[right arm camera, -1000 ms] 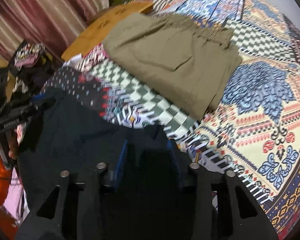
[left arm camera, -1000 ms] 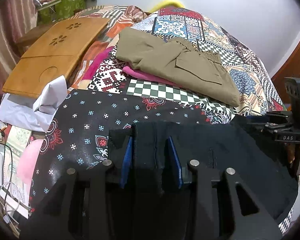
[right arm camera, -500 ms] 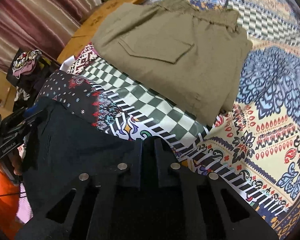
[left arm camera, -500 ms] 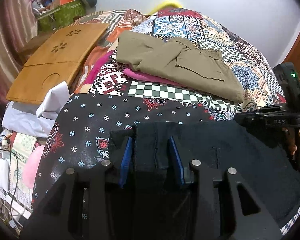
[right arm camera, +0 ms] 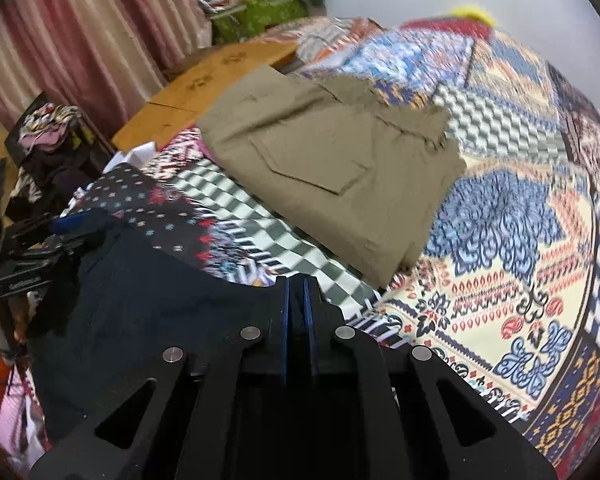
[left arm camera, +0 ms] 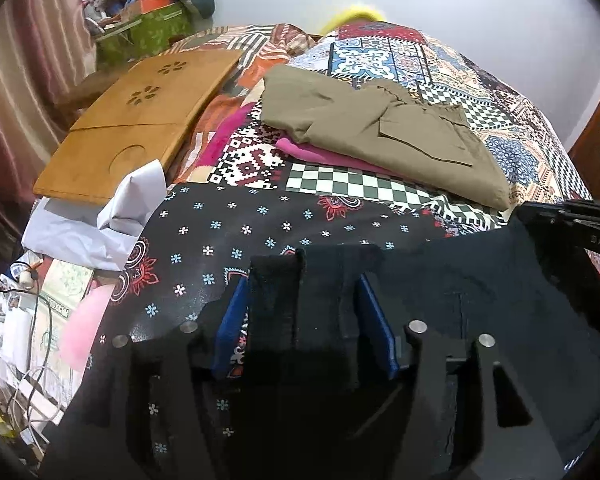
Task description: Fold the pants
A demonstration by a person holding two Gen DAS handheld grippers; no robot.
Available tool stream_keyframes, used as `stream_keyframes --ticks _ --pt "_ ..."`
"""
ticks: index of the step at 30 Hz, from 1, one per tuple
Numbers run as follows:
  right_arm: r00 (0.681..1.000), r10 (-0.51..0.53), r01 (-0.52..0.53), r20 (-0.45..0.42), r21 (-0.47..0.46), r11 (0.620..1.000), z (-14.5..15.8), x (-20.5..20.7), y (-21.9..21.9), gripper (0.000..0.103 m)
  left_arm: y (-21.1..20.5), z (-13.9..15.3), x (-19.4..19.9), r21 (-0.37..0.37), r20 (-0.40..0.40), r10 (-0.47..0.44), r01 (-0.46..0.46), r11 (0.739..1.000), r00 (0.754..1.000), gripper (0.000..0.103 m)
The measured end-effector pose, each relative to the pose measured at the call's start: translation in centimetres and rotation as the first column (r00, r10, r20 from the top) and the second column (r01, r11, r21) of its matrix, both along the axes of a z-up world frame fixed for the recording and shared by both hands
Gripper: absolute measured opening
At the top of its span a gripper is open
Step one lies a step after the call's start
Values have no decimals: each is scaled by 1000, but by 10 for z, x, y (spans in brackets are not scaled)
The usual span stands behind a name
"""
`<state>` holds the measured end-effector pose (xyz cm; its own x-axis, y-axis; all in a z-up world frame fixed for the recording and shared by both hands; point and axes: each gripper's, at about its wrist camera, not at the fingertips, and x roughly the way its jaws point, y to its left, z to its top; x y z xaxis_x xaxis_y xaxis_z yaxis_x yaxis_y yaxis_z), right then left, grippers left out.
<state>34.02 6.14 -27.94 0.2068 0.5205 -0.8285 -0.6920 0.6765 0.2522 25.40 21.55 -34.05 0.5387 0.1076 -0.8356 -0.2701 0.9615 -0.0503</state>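
Note:
Dark navy pants [left arm camera: 480, 304] are held up over the near edge of the patterned bed. My left gripper [left arm camera: 304, 316] stands with its blue pads apart and a thick fold of the pants' waistband between them; I cannot tell whether it pinches. My right gripper [right arm camera: 296, 308] is shut on the other corner of the pants [right arm camera: 148, 296], its pads nearly touching. Each gripper shows in the other's view: the right one [left arm camera: 572, 224] at the far right, the left one [right arm camera: 36, 256] at the left.
Folded khaki pants [left arm camera: 380, 136] lie on a pink garment [left arm camera: 320, 156] mid-bed on the patchwork bedspread [right arm camera: 520, 280]. A wooden lap tray [left arm camera: 140, 120] and white paper [left arm camera: 100, 224] sit at the left. Cables and clutter lie by the left bed edge.
My right gripper has closed on the pants' corner and tilted up toward the far end of the bed. The left gripper has kept its hold and barely moved.

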Motion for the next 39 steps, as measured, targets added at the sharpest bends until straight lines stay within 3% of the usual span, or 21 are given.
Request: stream_keyframes --ticks 3,8,9,11,14,22,25,30,32,39 --pt "994 -94 96 56 -38 995 7 9 -23 6 0 0 2 23 -9 -4 4 1000 1000 63" --pt "972 -205 203 112 27 979 52 5 -85 8 -3 11 2 28 -16 -3 4 1000 1000 59" --pt "966 -222 220 131 31 975 61 0 -100 10 -5 16 1 36 -14 -5 5 999 1000 56" --pt "952 -262 259 158 35 965 74 -12 -125 24 -12 30 -3 42 1 -12 11 999 1000 56" --pt "925 -330 328 190 42 944 92 -36 -174 33 -25 54 -12 27 47 -36 35 999 998 56" --pt "844 -494 495 210 53 867 118 -117 -281 33 -111 122 -34 56 179 -188 180 982 966 64" --pt "801 -547 554 243 45 831 124 -150 -315 41 -153 132 -35 70 192 -264 256 964 945 65" --pt "746 -628 633 221 56 772 118 -186 -359 44 -227 131 -25 14 191 -375 380 925 907 73" --pt "727 -662 663 182 67 746 107 -197 -377 44 -254 125 -19 1 176 -402 408 913 899 78" --pt "679 -733 731 21 59 679 58 -219 -409 44 -343 85 -1 -45 71 -516 520 853 854 78"
